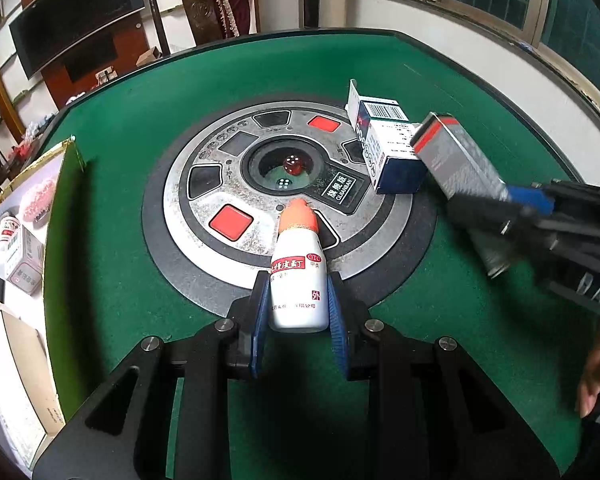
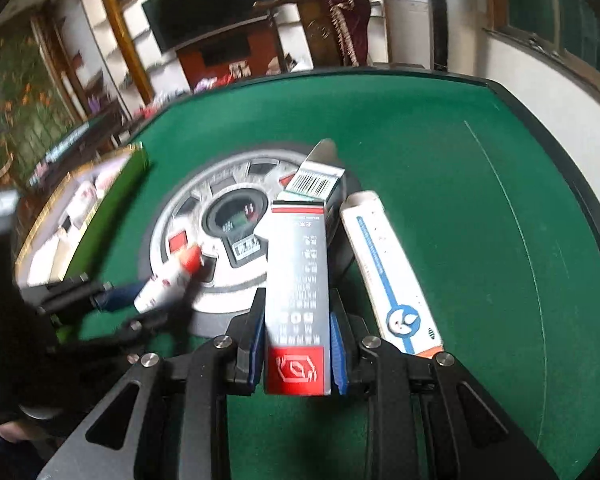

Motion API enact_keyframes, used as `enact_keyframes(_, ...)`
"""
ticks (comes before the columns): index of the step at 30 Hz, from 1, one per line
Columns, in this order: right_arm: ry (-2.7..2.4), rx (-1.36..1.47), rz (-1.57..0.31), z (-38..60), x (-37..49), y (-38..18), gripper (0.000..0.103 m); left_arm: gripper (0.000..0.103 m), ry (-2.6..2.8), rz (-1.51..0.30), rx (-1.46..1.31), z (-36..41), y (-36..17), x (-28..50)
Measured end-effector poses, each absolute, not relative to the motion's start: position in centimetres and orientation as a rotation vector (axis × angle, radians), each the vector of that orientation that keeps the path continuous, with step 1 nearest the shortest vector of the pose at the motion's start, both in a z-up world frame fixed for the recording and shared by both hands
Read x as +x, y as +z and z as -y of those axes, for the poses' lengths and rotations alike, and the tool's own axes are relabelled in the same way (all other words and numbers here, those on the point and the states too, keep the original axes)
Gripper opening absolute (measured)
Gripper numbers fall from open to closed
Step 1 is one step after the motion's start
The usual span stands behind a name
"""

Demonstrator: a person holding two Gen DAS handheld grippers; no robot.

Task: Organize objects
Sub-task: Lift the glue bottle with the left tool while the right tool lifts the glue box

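White bottle (image 1: 298,276) clamped in left jaws (orange cap forward); grey-red box (image 2: 298,300) in right

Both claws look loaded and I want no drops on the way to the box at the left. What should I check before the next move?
1. Left claw shut on white bottle: ok.
2. Right claw shut on grey and red carton: ok.
3. Bottle's orange cap on: ok.
4. Free room in green-sided box: cannot tell.
5. Grey and red carton clear of blue and white carton: cannot tell.
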State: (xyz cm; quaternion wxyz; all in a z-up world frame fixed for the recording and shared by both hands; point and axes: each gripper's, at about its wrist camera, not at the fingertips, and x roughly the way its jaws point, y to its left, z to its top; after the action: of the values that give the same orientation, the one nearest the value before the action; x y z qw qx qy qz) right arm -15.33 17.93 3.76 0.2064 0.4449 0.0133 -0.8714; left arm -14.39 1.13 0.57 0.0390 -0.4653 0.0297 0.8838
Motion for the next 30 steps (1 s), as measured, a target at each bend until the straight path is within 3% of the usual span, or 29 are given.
enact_keyframes(11, -2.407, 1.288, -0.124, -16.7, -15.9, 2.5, 0.027, 0.027, 2.734, -0.110, -1.404, -1.4, 0.5, -14.3)
enact_keyframes(19, -2.446, 1.143, -0.203, -15.7, -14.0, 4.7, 0.027, 0.027, 2.726, -0.033, -1.383, -0.8, 1.2, -14.2)
enact_keyframes(30, -2.469, 1.149, -0.089, -17.0, -14.8, 4.8, 0.027, 0.027, 2.781, 0.022, -1.301, 0.3, 3.1, -13.6)
